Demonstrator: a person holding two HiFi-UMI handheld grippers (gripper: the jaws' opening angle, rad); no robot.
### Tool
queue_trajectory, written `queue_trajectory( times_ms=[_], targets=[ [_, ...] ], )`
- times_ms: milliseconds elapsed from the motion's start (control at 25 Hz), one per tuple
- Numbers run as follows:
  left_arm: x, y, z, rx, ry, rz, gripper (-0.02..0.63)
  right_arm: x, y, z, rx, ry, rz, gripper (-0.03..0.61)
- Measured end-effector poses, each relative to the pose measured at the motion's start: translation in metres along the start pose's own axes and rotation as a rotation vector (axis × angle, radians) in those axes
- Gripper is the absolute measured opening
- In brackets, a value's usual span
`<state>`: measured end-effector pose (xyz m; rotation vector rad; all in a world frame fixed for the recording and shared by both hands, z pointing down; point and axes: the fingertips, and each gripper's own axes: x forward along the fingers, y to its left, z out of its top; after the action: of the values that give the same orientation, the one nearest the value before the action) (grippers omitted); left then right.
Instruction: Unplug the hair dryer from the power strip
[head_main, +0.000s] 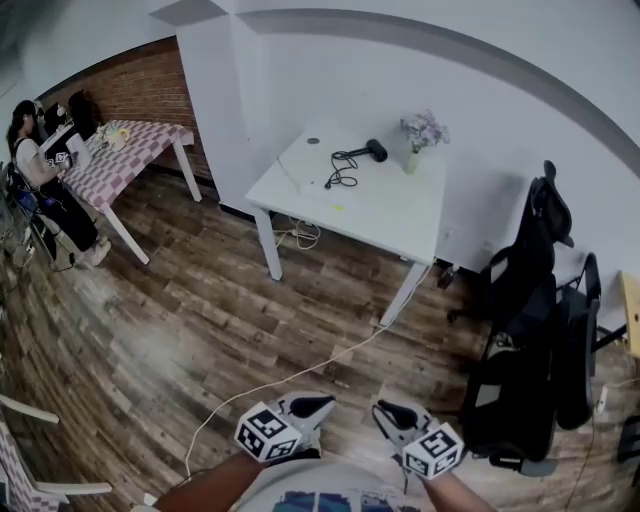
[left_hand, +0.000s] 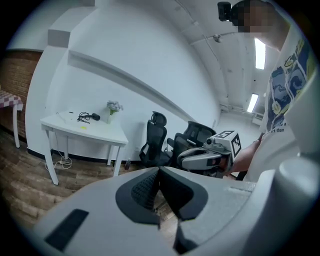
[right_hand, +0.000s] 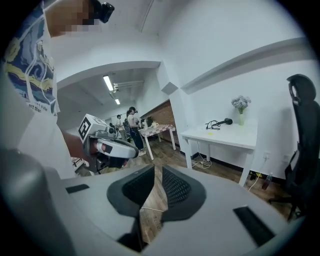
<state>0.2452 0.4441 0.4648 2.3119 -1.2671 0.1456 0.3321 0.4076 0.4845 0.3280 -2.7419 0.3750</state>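
Two forearms (head_main: 205, 492) cropped, left claw (head_main: 322, 404), right claw (head_main: 386, 409), hair dryer (head_main: 375, 150) tiny

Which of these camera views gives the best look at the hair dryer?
The head view: it looks down on the hair dryer lying on the white table, its cord coiled beside it. Both gripper views show it only as a small dark shape on the tabletop, side-on and far off.
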Motion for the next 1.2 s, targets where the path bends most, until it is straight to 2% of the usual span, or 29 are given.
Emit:
queue_trajectory(
  times_ms=[360, 720, 880, 1200],
  targets=[
    [-0.010, 0.088, 0.015, -0.024, 0.000, 0.003, 0.003, 0.085, -0.020, 0.034, -0.021, 0.039, 0.014, 0.043],
    [0.004, 0.163, 0.041, -0.031, -0.046, 0.120, 0.006, 0.138, -0.059, 0.048, -0.027, 0.081, 0.068, 0.032],
    [0.021, 0.206, 0.062, -0.035, -0.051, 0.189, 0.071, 0.168, -0.096, 0.068, -0.039, 0.049, 0.108, 0.031],
    [0.082, 0.275, 0.125, -0.011, -0.036, 0.258, 0.094, 0.216, -0.192, 0.107, -0.039, 0.084, 0.161, 0.031]
  ],
)
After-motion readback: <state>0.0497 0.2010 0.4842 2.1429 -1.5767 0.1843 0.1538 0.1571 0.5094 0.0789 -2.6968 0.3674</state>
